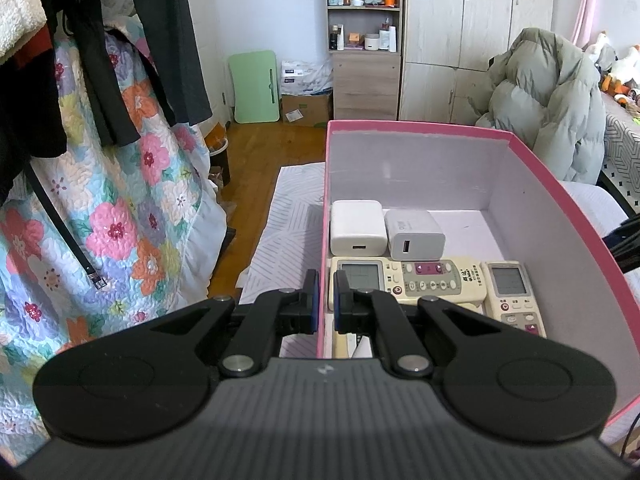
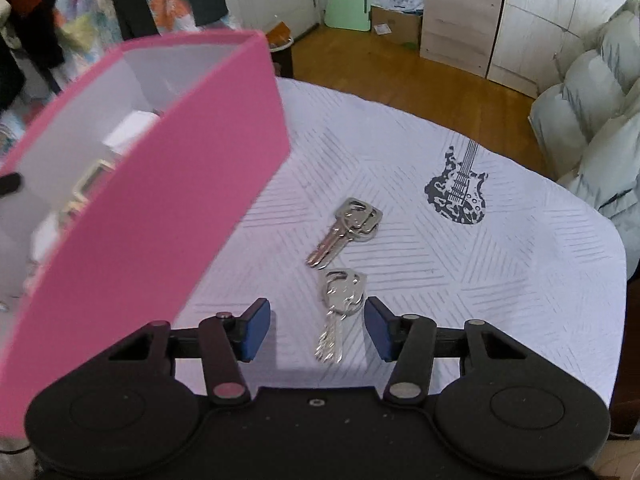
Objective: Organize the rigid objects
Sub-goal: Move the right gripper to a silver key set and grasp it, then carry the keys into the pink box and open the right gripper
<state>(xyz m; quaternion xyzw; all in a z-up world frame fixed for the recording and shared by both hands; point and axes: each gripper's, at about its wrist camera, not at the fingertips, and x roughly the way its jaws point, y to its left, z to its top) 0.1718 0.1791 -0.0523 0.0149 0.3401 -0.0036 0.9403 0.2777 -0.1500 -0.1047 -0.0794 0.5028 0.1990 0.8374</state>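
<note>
- The left gripper (image 1: 326,300), black with blue pads, has its jaws clamped on the left wall of the pink cardboard box (image 1: 560,208); one finger sits outside the wall, the other inside, with the thin pink edge pinched between them.
- Inside the box, seen from the left wrist, two white charger blocks lie side by side at about 12 o'clock from the fingertips: a white square charger with a small oval port (image 1: 357,227), and just beside it at 3 o'clock a white-grey charger with a rectangular USB port (image 1: 414,235).
- Nearer the gripper lies a cream remote control with a grey screen and pink buttons (image 1: 408,283), placed crosswise; at its 3 o'clock end a second cream remote control (image 1: 514,294) lies lengthwise, touching or almost touching it.
- The box stands on a white quilted cloth with grey line pattern (image 2: 500,264), which bears a dark guitar print (image 2: 458,190).
- The right gripper (image 2: 318,328) points down at the cloth with its jaws apart; they grip nothing.
- A silver key bunch on a ring (image 2: 340,308) lies on the cloth between the two blue pads, touching neither.
- A second silver key bunch (image 2: 348,230) lies at 12 o'clock from the first, near it but apart.
- The pink box rises at 9 to 10 o'clock from the right gripper.
</note>
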